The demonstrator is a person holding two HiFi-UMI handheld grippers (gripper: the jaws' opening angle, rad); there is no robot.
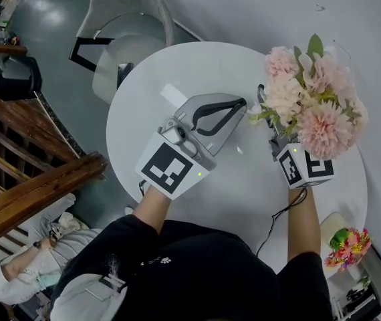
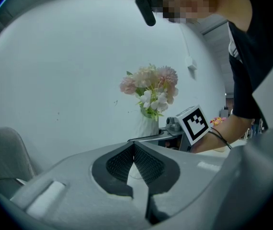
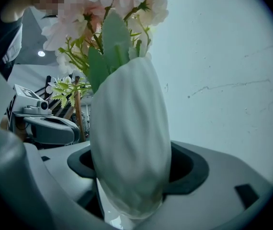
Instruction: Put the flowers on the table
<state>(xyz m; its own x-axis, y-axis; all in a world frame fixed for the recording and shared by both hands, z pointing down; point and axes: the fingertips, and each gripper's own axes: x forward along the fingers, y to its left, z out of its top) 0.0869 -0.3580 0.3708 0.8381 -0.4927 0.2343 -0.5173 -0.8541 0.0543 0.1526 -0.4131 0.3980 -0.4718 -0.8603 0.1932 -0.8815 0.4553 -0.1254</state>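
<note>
- Head view: a round white table (image 1: 244, 179) fills the middle of the picture. The left gripper (image 1: 240, 103) hovers over the table's centre with its jaws pressed together and nothing between them. The right gripper (image 1: 265, 105) is over the table's right side, and a bunch of pink flowers (image 1: 314, 109) spreads above it and hides most of its jaws. A grey chair (image 1: 127, 19) stands at the table's far side. A wooden railing (image 1: 23, 152) runs along the left. A small bright bouquet (image 1: 347, 246) lies off the table at lower right.
- Left gripper view: the ribbed black pads (image 2: 122, 164) meet in a closed V and hold nothing. Beyond them the flowers (image 2: 151, 87) stand upright in a white vase (image 2: 148, 126), just beside the right gripper's marker cube (image 2: 194, 123).
- Right gripper view: the jaws are clamped on either side of the ribbed white vase (image 3: 129, 138), which stands upright between them. Green leaves and pink blooms rise from its mouth. The left gripper (image 3: 48, 126) shows behind on the left. I cannot tell whether the vase's base touches the table.
</note>
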